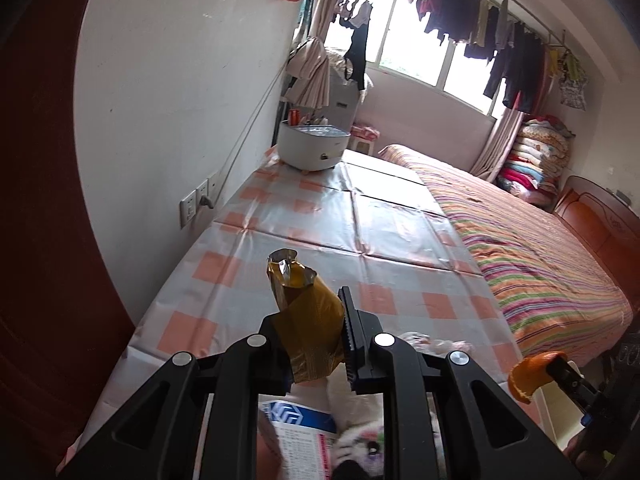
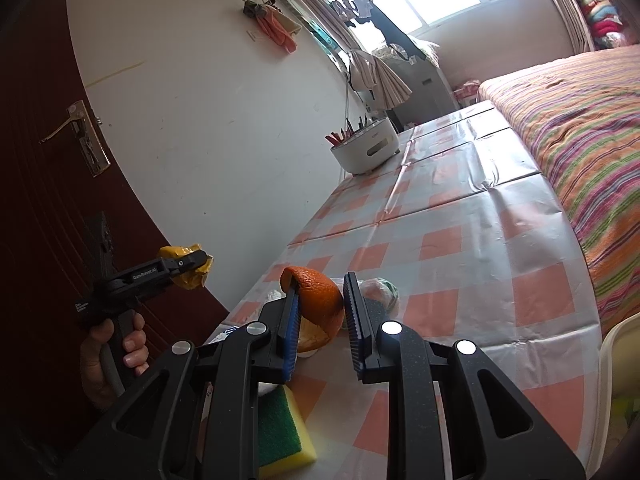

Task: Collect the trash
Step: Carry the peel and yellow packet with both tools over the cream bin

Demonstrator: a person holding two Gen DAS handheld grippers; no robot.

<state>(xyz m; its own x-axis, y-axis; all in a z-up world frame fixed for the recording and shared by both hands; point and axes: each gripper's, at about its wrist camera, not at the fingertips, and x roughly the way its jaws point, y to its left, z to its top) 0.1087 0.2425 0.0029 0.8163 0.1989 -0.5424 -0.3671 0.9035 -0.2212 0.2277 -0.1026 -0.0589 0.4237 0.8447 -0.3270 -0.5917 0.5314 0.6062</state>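
Observation:
In the left wrist view, my left gripper (image 1: pixel 310 316) is shut on a crumpled golden-brown wrapper (image 1: pixel 304 304), held up above the checked tablecloth (image 1: pixel 280 220). The right wrist view shows that gripper (image 2: pixel 192 264) at the left, a hand (image 2: pixel 116 352) on its handle and the wrapper (image 2: pixel 188 276) in its jaws. My right gripper (image 2: pixel 322 292) is shut on a piece of orange peel (image 2: pixel 320 304) above the table's near end (image 2: pixel 480 240). It also shows at the right edge of the left wrist view (image 1: pixel 548 364), with the peel (image 1: pixel 528 376).
A green and yellow sponge (image 2: pixel 284 428) and a crumpled pale wad (image 2: pixel 384 292) lie on the near table. A blue and white packet (image 1: pixel 296 424) sits under the left gripper. A white pot (image 1: pixel 312 144) stands far back. The striped bed (image 1: pixel 520 240) borders the table's right, the wall and dark door (image 2: pixel 40 200) its left.

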